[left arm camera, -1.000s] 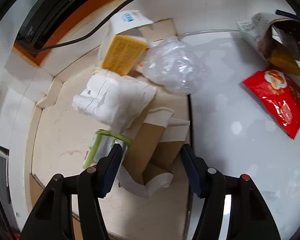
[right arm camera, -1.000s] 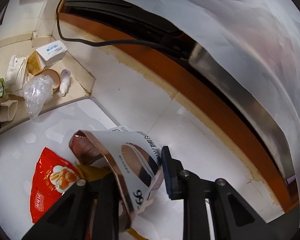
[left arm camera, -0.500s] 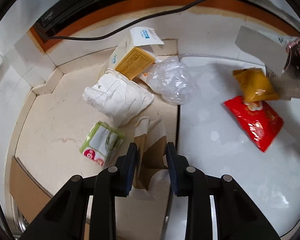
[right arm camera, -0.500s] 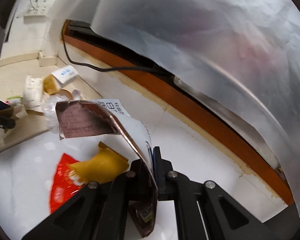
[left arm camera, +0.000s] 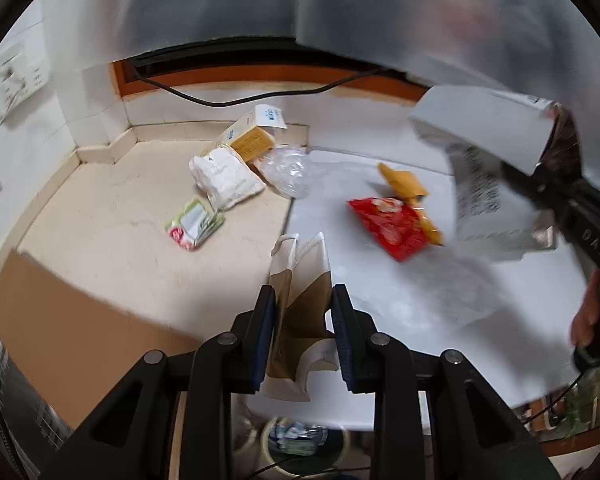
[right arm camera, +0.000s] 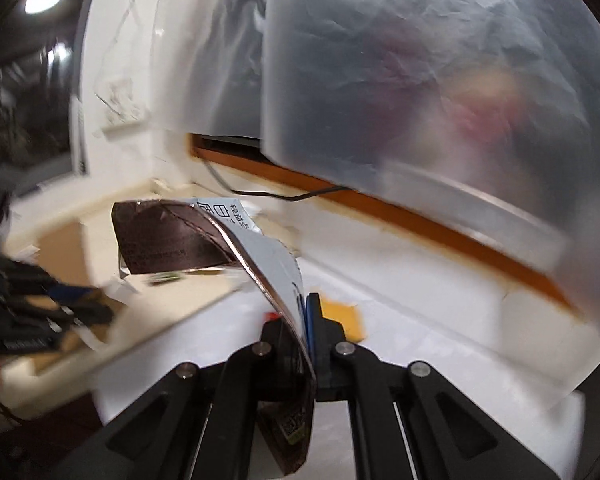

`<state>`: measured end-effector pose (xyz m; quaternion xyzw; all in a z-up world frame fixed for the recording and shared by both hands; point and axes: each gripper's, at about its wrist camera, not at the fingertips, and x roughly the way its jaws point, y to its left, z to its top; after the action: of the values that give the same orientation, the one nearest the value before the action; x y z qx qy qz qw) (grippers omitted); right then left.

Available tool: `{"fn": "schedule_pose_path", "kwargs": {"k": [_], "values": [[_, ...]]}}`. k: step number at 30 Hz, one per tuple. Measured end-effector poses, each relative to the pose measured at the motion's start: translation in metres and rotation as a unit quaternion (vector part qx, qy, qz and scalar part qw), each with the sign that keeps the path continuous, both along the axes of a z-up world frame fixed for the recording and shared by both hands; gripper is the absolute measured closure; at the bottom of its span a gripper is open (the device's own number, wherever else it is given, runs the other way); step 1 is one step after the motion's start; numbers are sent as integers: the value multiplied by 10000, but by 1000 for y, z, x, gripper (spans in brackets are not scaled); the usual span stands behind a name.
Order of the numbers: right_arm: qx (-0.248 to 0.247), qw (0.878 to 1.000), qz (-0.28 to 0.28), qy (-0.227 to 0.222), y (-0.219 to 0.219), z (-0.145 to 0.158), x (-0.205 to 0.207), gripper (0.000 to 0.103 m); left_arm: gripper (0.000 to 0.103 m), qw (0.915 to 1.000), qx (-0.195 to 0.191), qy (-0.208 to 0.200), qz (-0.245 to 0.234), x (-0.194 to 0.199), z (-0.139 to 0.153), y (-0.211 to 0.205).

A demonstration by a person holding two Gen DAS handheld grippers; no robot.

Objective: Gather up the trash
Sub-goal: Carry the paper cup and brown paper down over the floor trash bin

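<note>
Both grippers hold trash above the counter.

The left gripper (left arm camera: 303,312) clamps a crumpled brown-and-white paper cup (left arm camera: 300,280) between its jaws, the cup's torn rim pointing away from the camera. The right gripper (right arm camera: 306,320) pinches a flattened foil-lined wrapper (right arm camera: 236,252), jaws nearly together on it, the sheet curling up and to the left with its dark inner face showing. Lying on the white counter (left arm camera: 420,300) are a red snack packet (left arm camera: 392,228) touching a yellow packet (left arm camera: 406,184). On the beige surface (left arm camera: 120,240) rest a clear plastic bag (left arm camera: 288,170), a white crumpled paper bag (left arm camera: 226,178), a yellow carton (left arm camera: 250,138) and a green tissue pack (left arm camera: 194,224). Below the counter edge a bin (left arm camera: 300,444) is blurred, its contents unclear.
</note>
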<state>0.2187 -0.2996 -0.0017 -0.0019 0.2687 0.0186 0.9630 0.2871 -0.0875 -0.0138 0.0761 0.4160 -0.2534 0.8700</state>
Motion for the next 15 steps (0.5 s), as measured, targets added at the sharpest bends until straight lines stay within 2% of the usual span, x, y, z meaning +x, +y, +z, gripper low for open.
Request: {"fn": "schedule_pose_path", "kwargs": {"k": [4,8,11,15], "values": [[639,9976,239,72,11,-5,-43,100,77,9993,-363,-39,61,-47,4,17],[1160,9914,558,238,37,-28,-85,100,77,9973,-690,-41,227,-90,-6,37],[1082,9903,761,436,62,-53,-110,100,77,9963,-728,-69,451,-120,-24,53],[1018,9844,1012,1014,88,-97,-131,100,77,9938,-815,141,743,-151,-63,75]]}}
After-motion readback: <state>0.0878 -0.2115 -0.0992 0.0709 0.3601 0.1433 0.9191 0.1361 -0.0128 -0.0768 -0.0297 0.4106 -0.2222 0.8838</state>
